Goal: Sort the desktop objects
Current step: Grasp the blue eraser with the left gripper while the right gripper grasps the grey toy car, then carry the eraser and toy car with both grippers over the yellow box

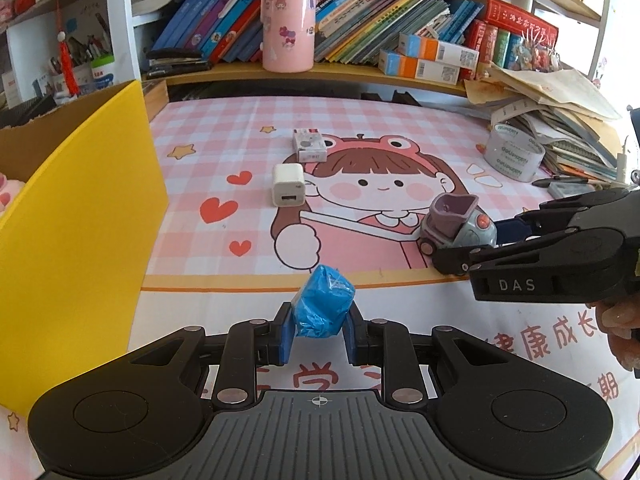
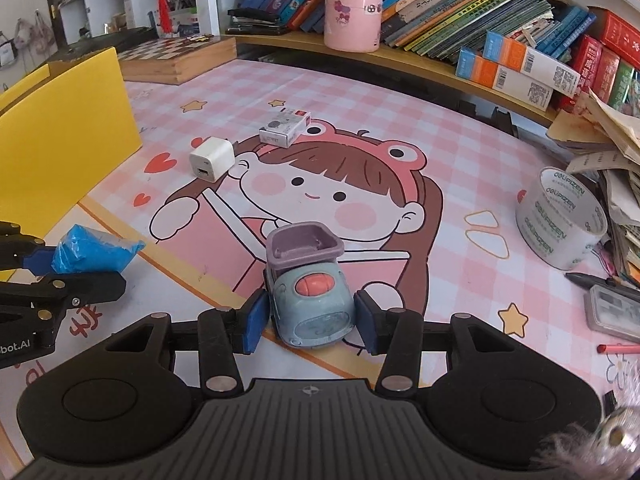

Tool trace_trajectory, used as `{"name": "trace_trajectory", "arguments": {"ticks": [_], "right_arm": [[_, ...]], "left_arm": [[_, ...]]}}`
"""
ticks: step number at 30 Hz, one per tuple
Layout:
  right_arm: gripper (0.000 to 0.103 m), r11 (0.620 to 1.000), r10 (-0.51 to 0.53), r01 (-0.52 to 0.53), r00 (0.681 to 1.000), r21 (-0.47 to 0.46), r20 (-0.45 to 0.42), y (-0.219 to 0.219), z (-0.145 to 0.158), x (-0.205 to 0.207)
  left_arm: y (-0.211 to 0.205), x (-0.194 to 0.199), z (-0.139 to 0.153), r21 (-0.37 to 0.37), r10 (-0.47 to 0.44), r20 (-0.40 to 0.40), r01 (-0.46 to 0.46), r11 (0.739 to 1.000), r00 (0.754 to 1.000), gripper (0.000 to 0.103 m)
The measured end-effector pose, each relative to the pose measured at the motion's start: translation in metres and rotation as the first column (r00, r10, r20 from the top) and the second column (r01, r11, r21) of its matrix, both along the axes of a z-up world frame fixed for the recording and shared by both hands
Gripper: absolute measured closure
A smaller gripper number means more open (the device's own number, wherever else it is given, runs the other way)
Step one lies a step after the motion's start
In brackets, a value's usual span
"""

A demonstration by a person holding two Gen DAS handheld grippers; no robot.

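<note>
My left gripper (image 1: 317, 328) is shut on a blue crumpled plastic packet (image 1: 323, 307), held just above the desk mat; it also shows in the right wrist view (image 2: 90, 255). My right gripper (image 2: 311, 322) is open around a grey-blue toy truck (image 2: 310, 300) with a purple bed; the pads stand at its sides with small gaps. The truck also shows in the left wrist view (image 1: 456, 226). A white charger cube (image 1: 288, 189) and a small white box (image 1: 309, 145) lie on the mat further back.
A yellow-sided cardboard box (image 1: 80, 216) stands at the left. A roll of clear tape (image 2: 560, 222), a paper pile (image 1: 560, 120), a pen and a small case (image 2: 616, 312) lie at the right. A pink canister (image 1: 288, 24) and books stand on the shelf behind.
</note>
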State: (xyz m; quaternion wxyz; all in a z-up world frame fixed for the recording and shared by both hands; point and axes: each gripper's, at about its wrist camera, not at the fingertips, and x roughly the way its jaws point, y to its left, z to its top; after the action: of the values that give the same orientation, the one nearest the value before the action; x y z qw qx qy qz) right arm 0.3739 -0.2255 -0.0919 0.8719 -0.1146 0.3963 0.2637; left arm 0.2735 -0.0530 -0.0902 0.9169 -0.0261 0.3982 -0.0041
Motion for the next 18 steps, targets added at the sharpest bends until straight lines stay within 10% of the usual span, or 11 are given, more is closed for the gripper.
{"name": "trace_trajectory", "arguments": {"ticks": [18], "right_arm": [[0.062,0.996,-0.035,0.030,0.998,0.082,0.061,0.003,0.038,-0.026]], "left_arm": [[0.000,-0.018,0.038,-0.060,-0.009,0.115,0.016,0.998,0.993,0.079]]}}
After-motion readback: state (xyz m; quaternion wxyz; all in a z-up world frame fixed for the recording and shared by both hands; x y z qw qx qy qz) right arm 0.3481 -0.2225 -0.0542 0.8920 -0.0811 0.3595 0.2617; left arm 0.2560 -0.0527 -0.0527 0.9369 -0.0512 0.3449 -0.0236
